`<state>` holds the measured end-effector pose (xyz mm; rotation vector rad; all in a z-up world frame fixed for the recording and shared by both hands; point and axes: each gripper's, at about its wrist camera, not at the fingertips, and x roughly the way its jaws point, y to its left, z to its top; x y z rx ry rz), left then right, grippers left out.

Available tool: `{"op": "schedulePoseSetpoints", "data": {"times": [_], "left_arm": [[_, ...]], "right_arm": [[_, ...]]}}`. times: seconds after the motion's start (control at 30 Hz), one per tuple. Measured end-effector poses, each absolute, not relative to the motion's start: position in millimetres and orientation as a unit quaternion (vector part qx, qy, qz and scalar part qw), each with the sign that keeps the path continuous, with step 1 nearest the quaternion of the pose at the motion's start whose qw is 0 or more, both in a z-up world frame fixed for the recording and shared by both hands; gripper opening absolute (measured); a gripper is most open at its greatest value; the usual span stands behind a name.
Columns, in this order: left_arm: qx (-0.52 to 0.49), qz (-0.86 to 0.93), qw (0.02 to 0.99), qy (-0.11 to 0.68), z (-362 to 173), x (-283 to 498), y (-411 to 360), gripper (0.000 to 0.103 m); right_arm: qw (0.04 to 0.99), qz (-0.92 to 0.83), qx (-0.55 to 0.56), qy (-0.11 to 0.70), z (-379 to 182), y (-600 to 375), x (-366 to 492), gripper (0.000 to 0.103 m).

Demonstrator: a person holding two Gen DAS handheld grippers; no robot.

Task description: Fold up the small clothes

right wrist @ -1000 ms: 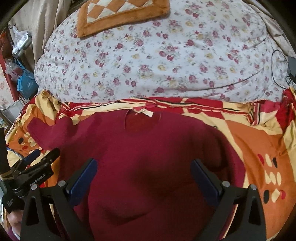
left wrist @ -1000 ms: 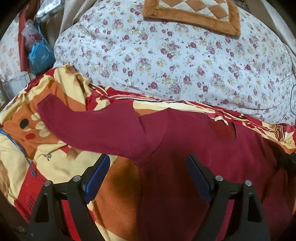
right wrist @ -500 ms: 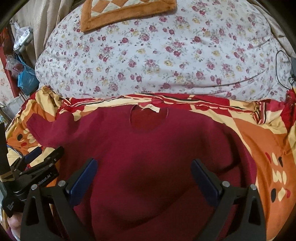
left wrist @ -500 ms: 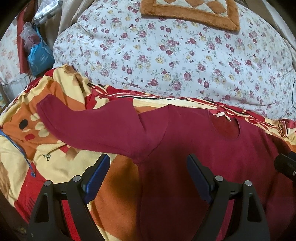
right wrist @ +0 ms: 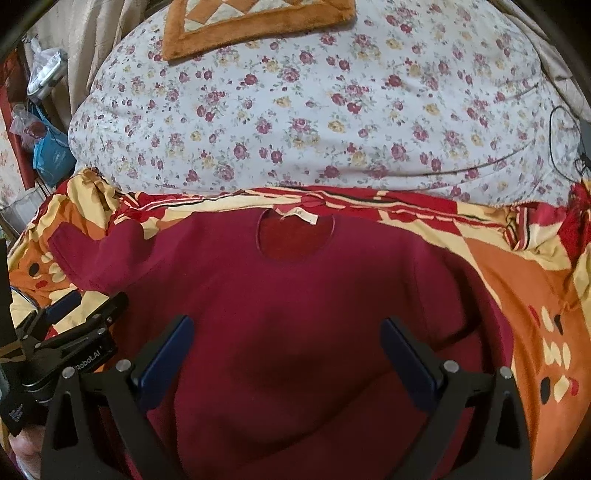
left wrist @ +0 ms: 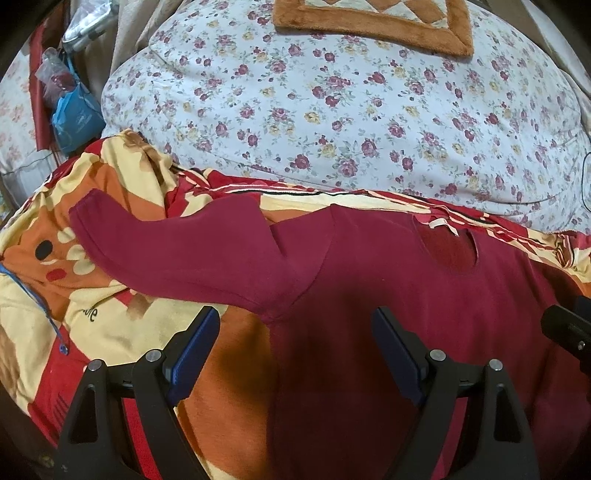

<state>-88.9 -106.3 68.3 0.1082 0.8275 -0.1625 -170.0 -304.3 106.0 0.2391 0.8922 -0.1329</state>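
The maroon top is spread flat on the patterned blanket, one sleeve flung out; left gripper and right gripper are held wide apart above it, nothing gripped — blanket could be pinched along with the knit, and the fold dragged askew.

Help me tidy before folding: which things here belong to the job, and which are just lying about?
Job: dark red top; left gripper and right gripper, both open above it.
Lying about: floral quilt; orange mat; blue bag; patterned blanket underneath.
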Motion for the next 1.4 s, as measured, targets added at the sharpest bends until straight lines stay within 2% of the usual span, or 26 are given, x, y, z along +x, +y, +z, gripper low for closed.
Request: {"op": "schedulePoseSetpoints", "data": {"times": [1.4], "left_arm": [[0.058, -0.085, 0.905, 0.414, 57.9, -88.5, -112.7, 0.077]], "right_arm": [[0.879, -0.077, 0.123, 0.454, 89.8, -305.6, -165.3, 0.102]]}}
